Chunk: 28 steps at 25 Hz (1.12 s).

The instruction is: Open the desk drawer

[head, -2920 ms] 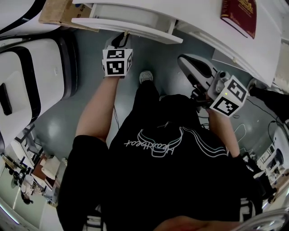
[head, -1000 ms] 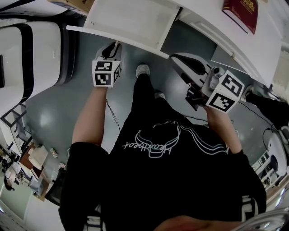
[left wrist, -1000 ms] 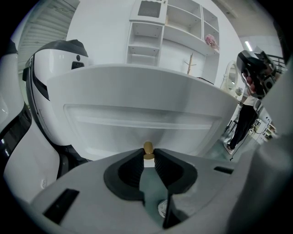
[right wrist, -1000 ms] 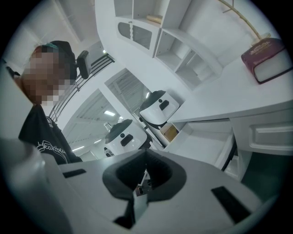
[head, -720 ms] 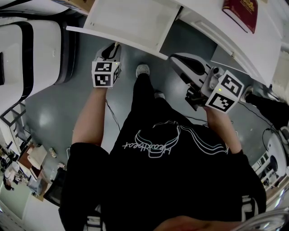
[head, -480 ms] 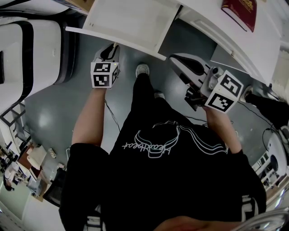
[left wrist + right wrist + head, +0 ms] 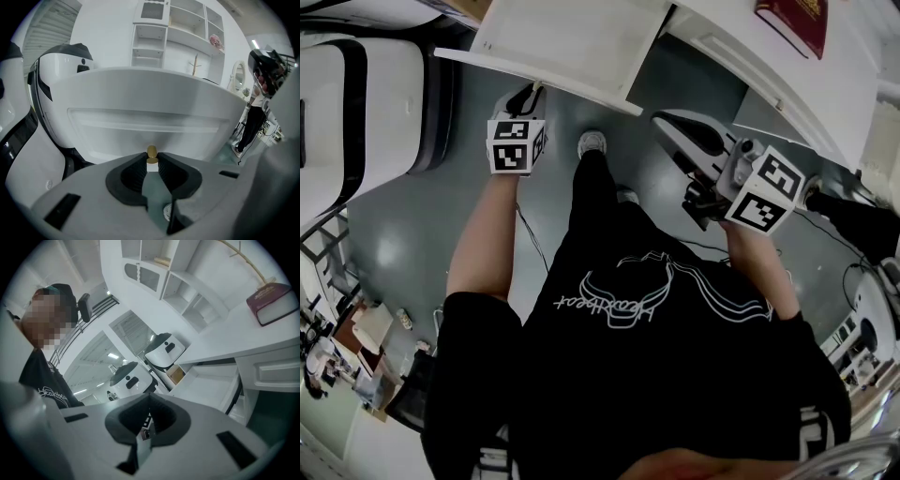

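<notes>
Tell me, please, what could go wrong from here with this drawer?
The left gripper pinches the small knob only at its jaw tips, so a further pull might slip it off. The drawer already stands well out of the desk; pulling more could perhaps bring it right out.

The left arm (image 7: 483, 244) reaches straight forward, and the left gripper (image 7: 152, 164) tilts downward with its fingers (image 7: 133, 173) clamped on a small knob (image 7: 152, 151). The right arm (image 7: 761, 272) is bent at the side. The right gripper (image 7: 149, 405) is nearly level, its fingers together with nothing between them.
</notes>
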Available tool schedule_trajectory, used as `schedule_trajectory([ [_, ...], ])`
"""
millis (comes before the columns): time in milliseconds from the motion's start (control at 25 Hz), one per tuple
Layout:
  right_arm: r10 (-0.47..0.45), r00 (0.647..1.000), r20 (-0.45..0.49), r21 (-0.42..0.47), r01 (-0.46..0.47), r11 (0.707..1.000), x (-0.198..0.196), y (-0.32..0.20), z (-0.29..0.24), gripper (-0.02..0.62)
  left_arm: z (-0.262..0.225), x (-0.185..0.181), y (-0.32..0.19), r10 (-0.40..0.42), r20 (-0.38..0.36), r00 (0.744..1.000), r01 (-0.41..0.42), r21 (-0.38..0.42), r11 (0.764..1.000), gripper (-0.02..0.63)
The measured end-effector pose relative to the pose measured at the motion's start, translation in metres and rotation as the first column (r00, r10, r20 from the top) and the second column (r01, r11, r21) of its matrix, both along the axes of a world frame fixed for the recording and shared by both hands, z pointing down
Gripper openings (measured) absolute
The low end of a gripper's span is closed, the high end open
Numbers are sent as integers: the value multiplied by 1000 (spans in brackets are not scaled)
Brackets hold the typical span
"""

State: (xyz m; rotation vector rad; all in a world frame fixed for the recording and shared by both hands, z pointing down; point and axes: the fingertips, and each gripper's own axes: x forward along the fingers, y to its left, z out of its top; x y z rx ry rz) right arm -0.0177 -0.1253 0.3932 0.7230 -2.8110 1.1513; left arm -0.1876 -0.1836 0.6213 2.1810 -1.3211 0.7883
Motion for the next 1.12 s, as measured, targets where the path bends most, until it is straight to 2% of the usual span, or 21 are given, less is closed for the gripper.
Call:
schedule_trajectory([
  [240, 6, 1000, -16, 17, -5, 1000, 9, 15, -7, 5, 0, 3, -4, -33, -25, 999, 32, -20, 999, 85],
  [360, 9, 1000, -22, 33, -8, 999, 15, 27, -14, 5, -6, 6, -3, -36, -13, 999, 36, -17, 999, 154],
  [480, 2, 1000, -17, 64, -1, 998, 21, 38, -28, 6, -29, 13, 1, -25, 2, 1000, 25, 34, 999, 170],
  [720, -28, 999, -16, 135, 30, 990, 33, 69, -61, 5, -116, 24, 39, -59, -64, 996, 69, 168, 983, 176],
  [960, -79, 997, 2, 217, 76, 973, 40, 108, -99, 6, -238, 67, 113, 18, -180, 984, 35, 287, 957, 176],
  [1040, -104, 995, -1, 245, 101, 964, 42, 122, -115, 6, -272, 79, 139, 43, -181, 983, 14, 301, 953, 175],
  [1120, -120, 993, 0, 268, 116, 956, 45, 133, -128, 6, -298, 88, 160, 54, -150, 987, -5, 311, 950, 175],
])
